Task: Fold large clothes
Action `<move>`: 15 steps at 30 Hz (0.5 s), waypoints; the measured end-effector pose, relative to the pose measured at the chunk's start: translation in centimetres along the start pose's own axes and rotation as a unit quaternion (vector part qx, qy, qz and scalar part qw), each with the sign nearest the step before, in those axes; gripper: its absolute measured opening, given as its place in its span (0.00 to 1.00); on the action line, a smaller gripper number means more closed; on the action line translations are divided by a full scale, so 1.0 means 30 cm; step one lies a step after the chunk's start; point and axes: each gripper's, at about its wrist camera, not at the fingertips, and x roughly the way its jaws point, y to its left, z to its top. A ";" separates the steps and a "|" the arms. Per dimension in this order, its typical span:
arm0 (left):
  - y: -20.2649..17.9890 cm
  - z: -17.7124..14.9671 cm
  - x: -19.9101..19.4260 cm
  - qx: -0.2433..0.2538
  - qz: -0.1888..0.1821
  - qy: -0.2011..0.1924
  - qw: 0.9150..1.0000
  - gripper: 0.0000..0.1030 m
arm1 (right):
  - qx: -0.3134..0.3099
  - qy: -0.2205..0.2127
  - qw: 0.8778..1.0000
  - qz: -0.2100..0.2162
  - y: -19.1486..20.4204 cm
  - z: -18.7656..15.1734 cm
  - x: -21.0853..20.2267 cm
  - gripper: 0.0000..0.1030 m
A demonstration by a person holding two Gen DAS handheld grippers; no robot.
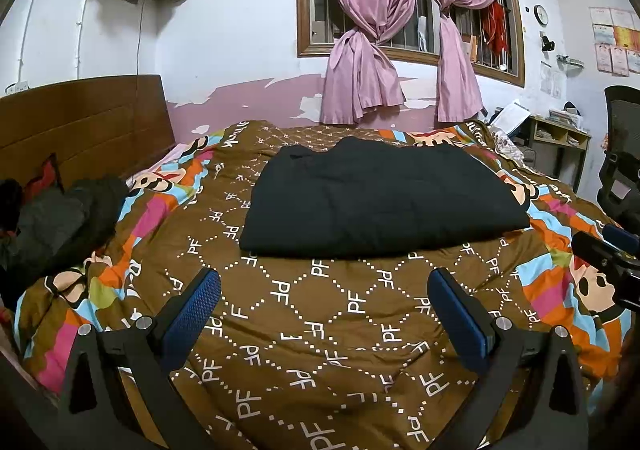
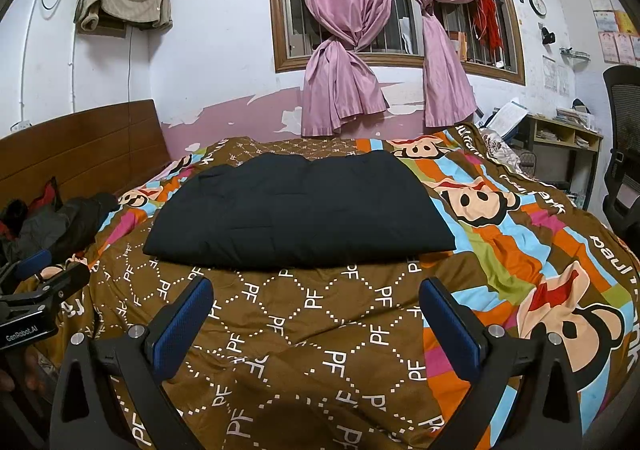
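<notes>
A black garment lies folded into a flat rectangle in the middle of the bed; the right wrist view shows this black garment too. My left gripper hovers open over the patterned quilt, short of the garment's near edge, with nothing between its blue pads. My right gripper is likewise open and empty, just before the same edge above the quilt. Each gripper shows at the side of the other's view: the right gripper and the left gripper.
A heap of dark clothes lies at the bed's left by the wooden headboard. Pink curtains hang at the window behind. A shelf and a black office chair stand at the right.
</notes>
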 end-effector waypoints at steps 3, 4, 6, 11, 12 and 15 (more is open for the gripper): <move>-0.001 0.000 0.001 -0.001 0.001 0.001 1.000 0.98 | 0.001 -0.002 1.000 0.001 0.000 0.003 -0.003 1.00; 0.000 0.000 0.001 -0.001 0.001 0.000 1.000 0.98 | 0.001 -0.003 1.000 0.001 0.000 0.004 -0.004 1.00; 0.001 0.000 0.001 -0.001 0.001 0.000 1.000 0.98 | 0.001 -0.003 1.000 0.001 0.003 0.007 -0.007 1.00; 0.001 0.000 0.001 0.000 0.000 0.000 1.000 0.98 | 0.001 -0.003 1.000 0.000 0.004 0.009 -0.008 1.00; 0.001 0.000 0.001 0.000 0.000 0.000 1.000 0.98 | 0.001 -0.004 1.000 0.000 0.004 0.009 -0.008 1.00; 0.000 0.000 0.001 -0.001 0.000 0.001 1.000 0.98 | 0.001 -0.004 1.000 0.001 0.003 0.008 -0.008 1.00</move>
